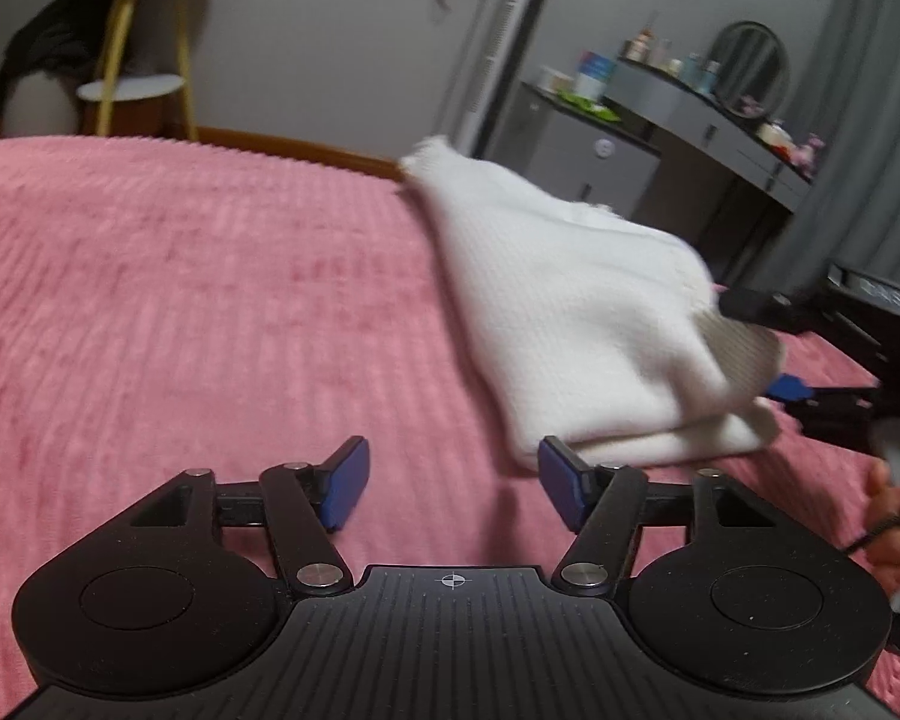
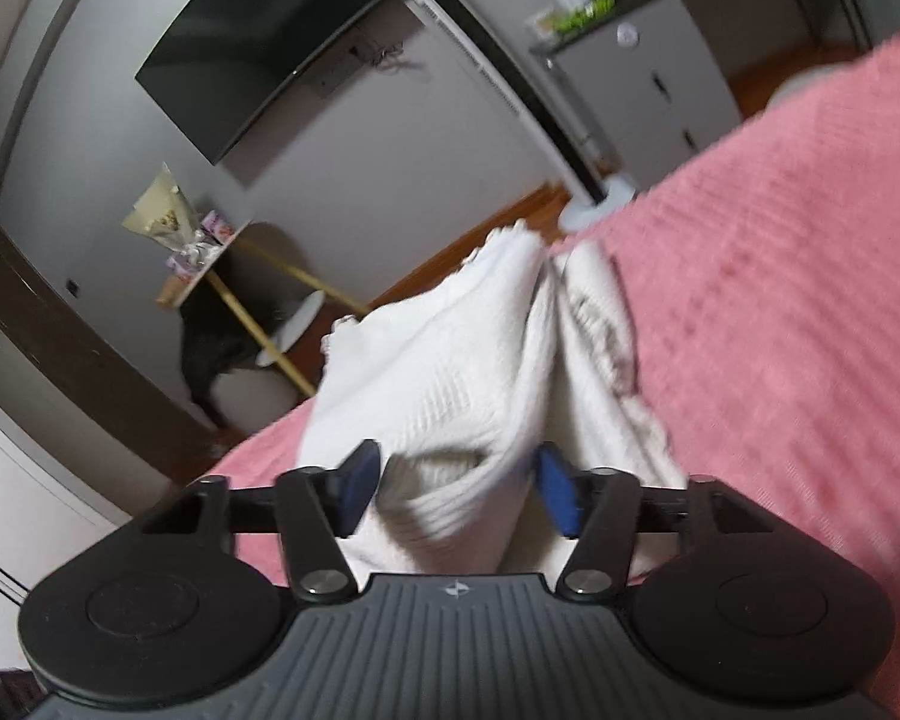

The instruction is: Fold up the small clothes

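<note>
Two grippers work over one white knit garment (image 1: 576, 312) on a pink bedspread (image 1: 180, 300).

Largest in both views, the ribbed pink bedspread fills the ground, with the grey bedroom wall, a dresser (image 1: 660, 120) and a yellow-legged side table (image 1: 132, 60) behind it. The white garment lies on the right part of the bed in the left wrist view, partly folded with a doubled edge at its near end and an upper layer raised off the bed. The right gripper (image 2: 453, 492) has its jaws spread, with bunched white cloth lying between the blue pads (image 2: 555, 492); whether they press on it cannot be told. The left gripper (image 1: 453, 489) hangs just beside the garment's near edge, jaws spread and empty over bare bedspread.
</note>
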Demonstrator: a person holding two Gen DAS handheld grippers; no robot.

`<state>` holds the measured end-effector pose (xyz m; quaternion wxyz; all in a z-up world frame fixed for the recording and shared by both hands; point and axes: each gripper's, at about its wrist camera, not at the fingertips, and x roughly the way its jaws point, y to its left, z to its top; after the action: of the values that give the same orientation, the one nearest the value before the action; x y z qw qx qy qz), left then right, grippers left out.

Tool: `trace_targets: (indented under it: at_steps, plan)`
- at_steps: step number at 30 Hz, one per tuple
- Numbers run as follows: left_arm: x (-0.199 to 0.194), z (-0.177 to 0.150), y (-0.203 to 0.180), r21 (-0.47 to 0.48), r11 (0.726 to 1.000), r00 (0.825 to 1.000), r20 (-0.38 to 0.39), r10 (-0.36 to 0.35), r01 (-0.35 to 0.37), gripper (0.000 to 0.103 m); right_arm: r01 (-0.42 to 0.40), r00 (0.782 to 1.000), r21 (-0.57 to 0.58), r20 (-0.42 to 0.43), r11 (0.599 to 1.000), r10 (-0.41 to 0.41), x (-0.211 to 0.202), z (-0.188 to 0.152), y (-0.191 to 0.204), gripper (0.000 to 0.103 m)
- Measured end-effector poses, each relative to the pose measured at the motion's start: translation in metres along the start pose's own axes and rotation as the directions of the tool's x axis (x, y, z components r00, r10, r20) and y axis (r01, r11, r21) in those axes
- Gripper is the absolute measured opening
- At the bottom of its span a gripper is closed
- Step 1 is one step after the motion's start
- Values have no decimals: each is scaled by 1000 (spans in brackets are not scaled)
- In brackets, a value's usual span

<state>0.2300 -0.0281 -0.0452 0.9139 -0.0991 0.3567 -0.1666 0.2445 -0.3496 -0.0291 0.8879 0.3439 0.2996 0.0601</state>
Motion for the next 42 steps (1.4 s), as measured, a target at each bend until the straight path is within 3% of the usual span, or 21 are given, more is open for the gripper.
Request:
trace_targets:
  at_steps: [3, 5, 6, 7, 13, 16, 18, 21, 24, 26, 27, 30, 32, 36, 38, 40, 41, 42]
  plan:
    - [0, 2, -7, 16, 1000, 1000, -4, -25, 25, 75, -34, 999, 37, -2, 999, 34, 2, 0, -3, 69]
    - [2, 6, -6, -23, 999, 999, -24, -47, 46, 75, -23, 1000, 10, -15, 1000, 24, 8, -4, 0, 63]
    - [3, 7, -6, -42, 997, 998, -33, -61, 59, 75, 3, 1000, -31, -8, 1000, -3, 11, -5, 6, 33]
    - [3, 9, -5, -58, 996, 997, -38, -67, 64, 75, 42, 999, -84, 5, 996, -42, 13, -8, 10, 14]
    - [7, 23, -9, -78, 996, 999, -33, -38, 35, 75, 202, 969, -198, 179, 959, -167, -10, -14, 20, 12]
    - [19, 34, -11, -88, 996, 997, -65, -35, 29, 75, 295, 953, -232, 134, 927, -270, 6, -25, 11, 14]
    - [27, 41, -8, -101, 994, 994, -94, -48, 39, 75, 304, 952, -256, 104, 918, -287, 9, -27, 8, 16]
    - [34, 55, -3, -124, 991, 994, -97, -57, 45, 75, 284, 958, -232, 118, 930, -263, -5, -14, 18, 34]
    - [38, 63, -2, -132, 990, 995, -80, -63, 52, 75, 299, 947, -240, 193, 923, -257, -22, -5, 28, 53]
    - [44, 69, -5, -131, 990, 995, -76, -57, 46, 75, 302, 940, -242, 236, 922, -246, -27, -2, 31, 53]
    - [46, 71, -4, -130, 991, 996, -74, -53, 44, 75, 301, 939, -256, 248, 919, -239, -26, 0, 35, 51]
    - [59, 84, -10, -135, 990, 998, -57, -39, 31, 75, 293, 946, -348, 237, 891, -219, -2, 6, 51, 11]
    - [72, 93, -16, -130, 991, 999, -52, -13, 6, 75, 275, 954, -423, 229, 863, -192, 13, 9, 61, 9]
    - [104, 96, -32, -63, 996, 994, -98, 51, -57, 74, 284, 957, -503, 195, 816, -214, 52, 12, 75, 5]
    - [115, 89, -33, -39, 996, 991, -115, 75, -79, 76, 333, 943, -554, 190, 763, -273, 68, 6, 72, 5]
    - [121, 86, -32, -22, 997, 991, -118, 65, -68, 85, 424, 902, -599, 213, 679, -375, 80, -6, 57, 1]
    - [122, 84, -33, -4, 998, 991, -111, 69, -70, 87, 419, 904, -602, 208, 680, -372, 83, -8, 48, 1]
    - [123, 83, -35, 24, 996, 992, -93, 89, -87, 94, 391, 919, -584, 200, 712, -340, 78, -6, 39, 1]
